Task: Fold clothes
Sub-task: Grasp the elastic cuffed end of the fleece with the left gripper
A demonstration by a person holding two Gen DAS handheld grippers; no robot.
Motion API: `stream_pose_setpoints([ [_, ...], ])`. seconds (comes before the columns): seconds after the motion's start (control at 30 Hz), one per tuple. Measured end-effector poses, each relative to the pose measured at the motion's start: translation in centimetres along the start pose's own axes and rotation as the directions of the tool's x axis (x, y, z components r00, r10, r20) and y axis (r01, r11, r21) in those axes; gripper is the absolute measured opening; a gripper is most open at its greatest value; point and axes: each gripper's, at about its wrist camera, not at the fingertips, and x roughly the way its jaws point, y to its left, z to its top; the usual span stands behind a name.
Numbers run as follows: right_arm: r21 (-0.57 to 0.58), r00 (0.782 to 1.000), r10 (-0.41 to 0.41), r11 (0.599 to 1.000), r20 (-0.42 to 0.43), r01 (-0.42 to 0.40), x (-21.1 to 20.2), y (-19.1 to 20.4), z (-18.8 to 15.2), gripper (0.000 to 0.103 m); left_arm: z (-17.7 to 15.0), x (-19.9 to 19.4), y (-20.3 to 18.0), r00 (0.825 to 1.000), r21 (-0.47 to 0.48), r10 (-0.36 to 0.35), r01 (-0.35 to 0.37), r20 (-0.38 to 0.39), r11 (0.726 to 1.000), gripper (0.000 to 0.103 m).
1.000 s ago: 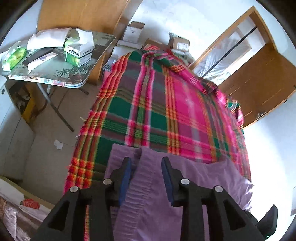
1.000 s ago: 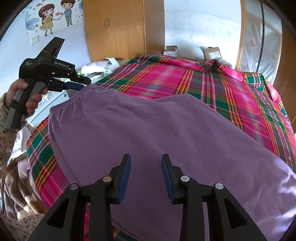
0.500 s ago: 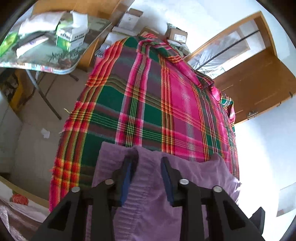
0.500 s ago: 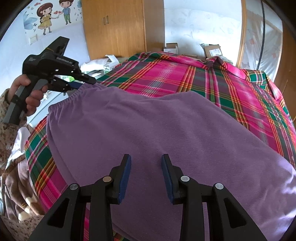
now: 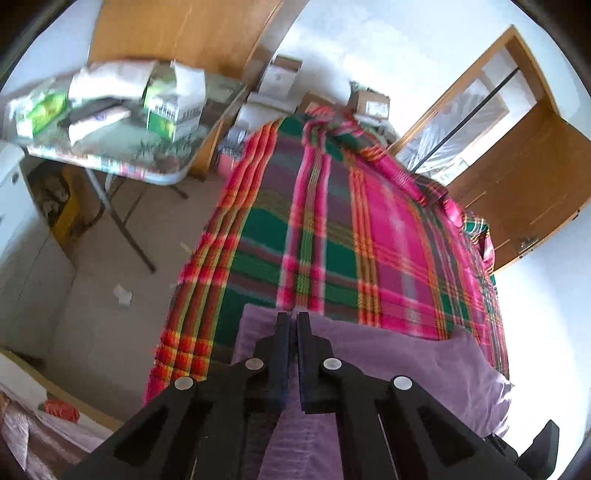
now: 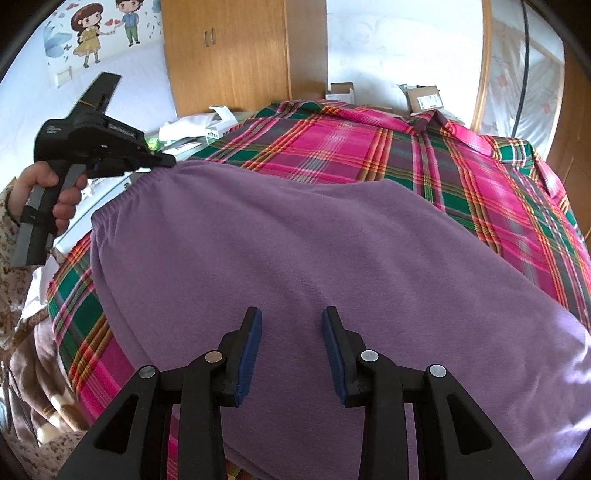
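- Purple garment, a soft fleece-like piece with a gathered elastic edge at its upper left, lies spread over the plaid blanket that covers the bed and fills the middle and lower part of the right wrist view.
- Left gripper has its fingers pressed together at the far edge of the garment; in the right wrist view it sits at the upper left of the frame, its tip at the elastic edge, which rises to it, so it looks clamped on the cloth.
- A hand in a patterned sleeve holds that gripper's grey handle; white lettering on the black body is too blurred to read.
- Right gripper hovers over the garment at the lower centre of the frame, its blue-padded fingers apart with nothing between them.
- A folding desk in the upper left of the left wrist view carries green-and-white boxes; their print is unreadable.
- Cardboard boxes with white labels stand beyond the bed; the labels are too small to read.
- A cartoon sticker of two children is on the wall at the upper left.
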Motion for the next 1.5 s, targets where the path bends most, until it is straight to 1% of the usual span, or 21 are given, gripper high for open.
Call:
stream_pose_setpoints([
  [0.03,-0.002,1.000,0.000,1.000,0.000,0.000,0.0,0.1,0.0,0.035,0.0,0.1,0.3,1.000,-0.014,-0.008,0.008,0.000,1.000,0.004],
  [0.2,-0.003,1.000,0.001,1.000,0.006,-0.001,-0.2,0.3,0.0,0.035,0.0,0.3,-0.2,1.000,0.021,0.015,-0.015,-0.012,1.000,0.006],
  [0.27,-0.008,1.000,0.004,1.000,0.011,-0.004,-0.4,0.5,0.0,0.035,-0.1,-0.2,-0.1,0.999,0.025,0.034,-0.034,-0.011,0.999,0.008],
  [0.3,-0.012,1.000,0.006,1.000,0.016,-0.006,-0.5,0.7,0.1,0.035,-0.2,-0.5,0.0,0.999,0.024,0.042,-0.042,-0.012,0.999,0.010],
  [0.4,-0.027,0.999,0.015,1.000,0.030,-0.015,-0.9,1.3,0.2,0.035,-0.7,-1.5,0.3,0.998,0.011,0.061,-0.061,-0.011,0.998,0.021],
  [0.47,-0.039,0.999,0.021,0.999,0.035,-0.020,-0.9,1.8,0.4,0.035,-1.3,-2.3,0.6,0.998,0.000,0.065,-0.065,-0.008,0.998,0.022],
  [0.57,-0.065,0.997,0.053,0.997,0.052,-0.050,-0.9,3.0,1.0,0.035,-2.4,-3.5,1.5,0.997,-0.027,0.079,-0.080,-0.010,0.996,0.023],
  [0.63,-0.082,0.994,0.091,0.993,0.058,-0.086,-0.7,3.9,1.5,0.035,-3.1,-4.1,2.3,0.996,-0.054,0.087,-0.087,-0.009,0.995,0.023],
  [0.73,-0.101,0.989,0.140,0.986,0.046,-0.135,-0.1,5.4,2.0,0.035,-3.9,-4.9,3.8,0.998,-0.113,0.064,-0.065,-0.011,0.991,0.023],
  [0.87,-0.148,0.983,0.178,0.974,0.037,-0.170,0.6,7.8,2.6,0.035,-4.9,-5.6,5.1,0.997,-0.137,0.078,-0.079,-0.014,0.987,0.025],
  [1.0,-0.220,0.975,0.222,0.953,0.028,-0.210,1.3,10.4,3.3,0.035,-5.6,-6.1,6.2,0.998,-0.167,0.059,-0.061,-0.018,0.984,0.025],
  [1.07,-0.275,0.973,0.228,0.938,0.031,-0.211,1.8,12.0,3.5,0.035,-5.8,-6.3,6.6,0.998,-0.177,0.055,-0.056,-0.015,0.983,0.026],
  [1.2,-0.385,0.970,0.238,0.900,0.038,-0.206,2.6,15.3,3.9,0.036,-6.3,-6.0,7.1,0.998,-0.187,0.045,-0.051,-0.041,0.981,0.027],
  [1.3,-0.462,0.968,0.246,0.863,0.036,-0.202,3.3,17.6,4.1,0.046,-6.6,-5.8,7.3,0.998,-0.200,0.026,-0.036,-0.051,0.979,0.028],
  [1.37,-0.487,0.968,0.250,0.847,0.016,-0.211,4.0,18.6,4.0,0.046,-6.7,-5.7,7.5,0.998,-0.212,0.009,-0.021,-0.055,0.977,0.030],
  [1.47,-0.495,0.979,0.204,0.851,-0.002,-0.178,5.4,19.4,4.0,0.046,-6.7,-5.7,7.7,0.998,-0.229,-0.015,0.002,-0.056,0.973,0.033],
  [1.5,-0.501,0.983,0.185,0.851,0.007,-0.157,5.5,19.6,4.0,0.046,-6.7,-5.7,7.8,0.998,-0.233,-0.020,0.006,-0.057,0.973,0.034],
])
